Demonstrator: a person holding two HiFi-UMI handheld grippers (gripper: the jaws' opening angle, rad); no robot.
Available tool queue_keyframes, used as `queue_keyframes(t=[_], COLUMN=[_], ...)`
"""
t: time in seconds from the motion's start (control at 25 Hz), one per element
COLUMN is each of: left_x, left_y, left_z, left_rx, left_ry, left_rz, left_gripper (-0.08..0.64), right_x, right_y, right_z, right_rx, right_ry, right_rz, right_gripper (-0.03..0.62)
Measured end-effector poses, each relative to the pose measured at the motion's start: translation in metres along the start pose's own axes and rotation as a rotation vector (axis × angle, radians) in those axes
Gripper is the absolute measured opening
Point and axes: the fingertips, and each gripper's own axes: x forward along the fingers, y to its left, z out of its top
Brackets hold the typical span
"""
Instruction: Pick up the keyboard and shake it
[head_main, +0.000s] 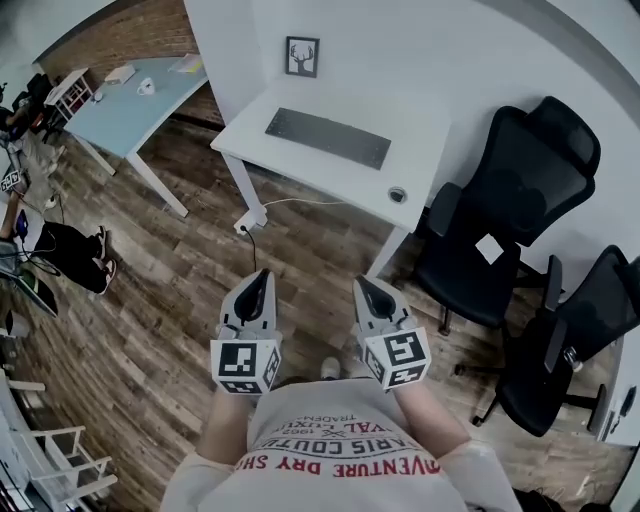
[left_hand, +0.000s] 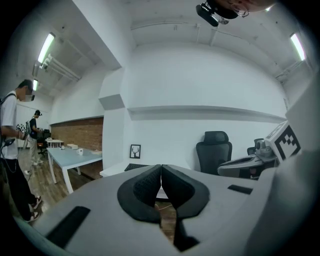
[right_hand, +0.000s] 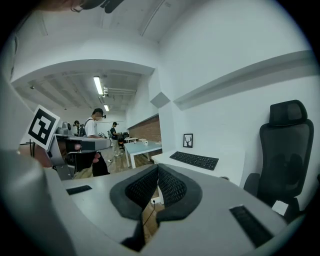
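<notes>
A dark grey keyboard (head_main: 327, 137) lies flat on the white desk (head_main: 300, 165) against the wall; the right gripper view shows the keyboard (right_hand: 194, 160) too. Only a sliver of it (left_hand: 134, 167) peeks over the jaws in the left gripper view. Both grippers hang over the wooden floor, well short of the desk. My left gripper (head_main: 260, 284) is shut with nothing in it, jaws pointing at the desk. My right gripper (head_main: 371, 292) is likewise shut and empty, beside the left one.
A framed deer picture (head_main: 302, 56) leans on the wall behind the keyboard. Two black office chairs (head_main: 505, 215) stand right of the desk. A white power strip with cable (head_main: 250, 221) lies by the desk leg. A light blue table (head_main: 135, 100) and people (head_main: 60, 250) are at the left.
</notes>
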Motion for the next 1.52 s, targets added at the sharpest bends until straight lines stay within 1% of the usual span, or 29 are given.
queue_keyframes(t=[0.2, 0.36, 0.52, 0.68, 0.88, 1.12, 1.32, 1.4, 1.52], left_x=[0.033, 0.071, 0.119, 0.183, 0.265, 0.355, 0.413, 0.429, 0.448], left_y=[0.024, 0.033, 0.048, 0.069, 0.108, 0.163, 0.2, 0.213, 0.225], left_z=[-0.003, -0.001, -0.001, 0.007, 0.021, 0.035, 0.038, 0.037, 0.031], left_rx=[-0.038, -0.025, -0.023, -0.014, -0.015, 0.004, 0.008, 0.008, -0.012], left_ry=[0.029, 0.03, 0.032, 0.032, 0.047, 0.064, 0.074, 0.082, 0.107], left_rz=[0.024, -0.001, -0.061, -0.137, -0.235, -0.343, -0.401, -0.412, -0.419], left_gripper=[0.026, 0.026, 0.026, 0.026, 0.026, 0.026, 0.026, 0.026, 0.026], right_x=[0.024, 0.047, 0.08, 0.126, 0.193, 0.279, 0.327, 0.341, 0.354], right_y=[-0.024, -0.046, -0.068, -0.099, -0.127, -0.151, -0.173, -0.18, -0.19], right_z=[-0.006, -0.005, -0.005, 0.004, 0.021, 0.042, 0.052, 0.054, 0.052], right_rx=[0.026, 0.033, 0.038, 0.064, 0.097, 0.131, 0.18, 0.194, 0.214], right_ry=[0.029, 0.037, 0.043, 0.041, 0.054, 0.062, 0.054, 0.053, 0.065], right_rz=[-0.012, -0.05, -0.106, -0.194, -0.292, -0.398, -0.487, -0.512, -0.539], right_gripper=[0.025, 0.025, 0.025, 0.025, 0.025, 0.025, 0.025, 0.025, 0.025])
